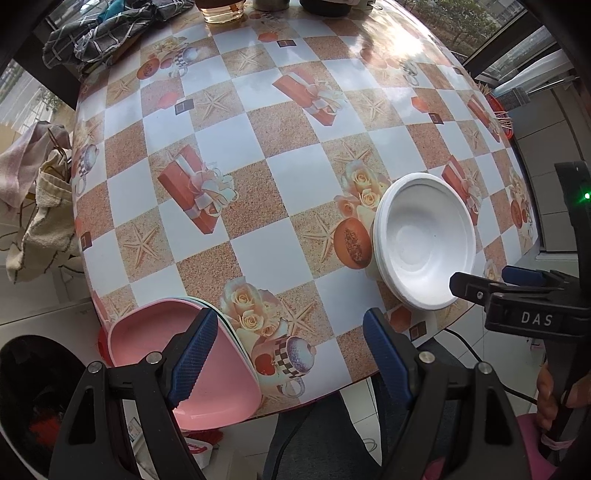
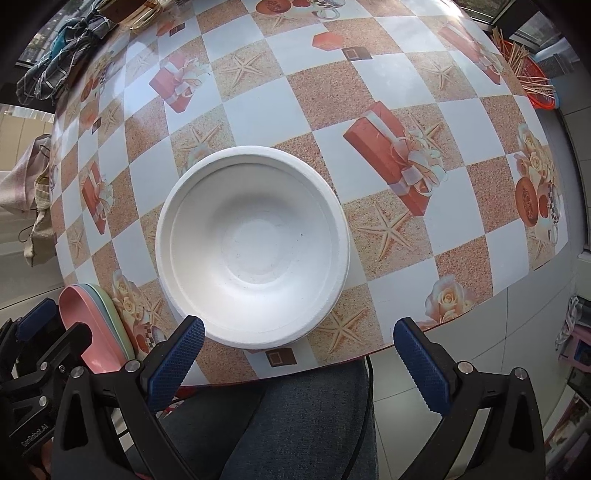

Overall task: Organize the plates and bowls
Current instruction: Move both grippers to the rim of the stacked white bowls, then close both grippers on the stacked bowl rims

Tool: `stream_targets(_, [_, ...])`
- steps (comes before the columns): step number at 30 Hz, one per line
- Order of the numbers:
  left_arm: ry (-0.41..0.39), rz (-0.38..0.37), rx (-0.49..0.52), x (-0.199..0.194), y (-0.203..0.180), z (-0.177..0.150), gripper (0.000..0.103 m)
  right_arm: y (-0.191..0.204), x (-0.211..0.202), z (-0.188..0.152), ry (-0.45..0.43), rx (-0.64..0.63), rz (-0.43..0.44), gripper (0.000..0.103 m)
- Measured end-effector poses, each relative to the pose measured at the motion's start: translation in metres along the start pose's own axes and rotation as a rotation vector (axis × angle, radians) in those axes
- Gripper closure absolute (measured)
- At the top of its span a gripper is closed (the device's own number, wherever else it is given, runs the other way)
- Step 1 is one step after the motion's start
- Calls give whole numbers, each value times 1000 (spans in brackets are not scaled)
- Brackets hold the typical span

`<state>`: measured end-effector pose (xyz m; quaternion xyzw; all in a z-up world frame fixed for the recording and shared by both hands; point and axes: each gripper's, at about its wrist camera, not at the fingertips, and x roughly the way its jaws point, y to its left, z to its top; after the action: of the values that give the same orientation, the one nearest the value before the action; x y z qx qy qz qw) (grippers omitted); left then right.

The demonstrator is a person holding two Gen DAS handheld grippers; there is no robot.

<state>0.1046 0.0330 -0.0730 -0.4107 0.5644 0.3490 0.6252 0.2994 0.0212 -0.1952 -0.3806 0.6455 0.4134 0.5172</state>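
Observation:
A stack of white bowls (image 2: 253,245) stands near the table's front edge; it also shows in the left wrist view (image 1: 424,238) at the right. A stack of pastel plates, pink on top (image 1: 207,373), sits at the front left corner and shows in the right wrist view (image 2: 94,325) at the lower left. My left gripper (image 1: 291,354) is open, its left finger over the pink plate's right edge. My right gripper (image 2: 299,363) is open just in front of the white bowls, touching nothing. It shows in the left wrist view (image 1: 491,284) by the bowls' near rim.
The table (image 1: 288,184) has a checkered printed cloth. A checked cloth (image 1: 99,33), a glass jar (image 1: 221,9) and dark items stand at the far edge. A red basket of sticks (image 2: 532,77) sits at the far right. Towels (image 1: 33,199) hang off to the left.

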Motion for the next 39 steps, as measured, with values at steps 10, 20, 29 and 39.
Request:
stream_targets(10, [31,-21,29,17,-27,9,19,-29,7,-2,20,33,-22,0])
stream_targets(20, [74,28,50,56,-55,28,19,-41,20,9,40,-17,-87,0])
stream_targets(29, [96,73,17,87,-69,47,19,-38,30,43,44,-77,-107,0])
stream_targets(39, [124,81,-74,113,-65,59,19,-37,56,80,82,-117,-69,0])
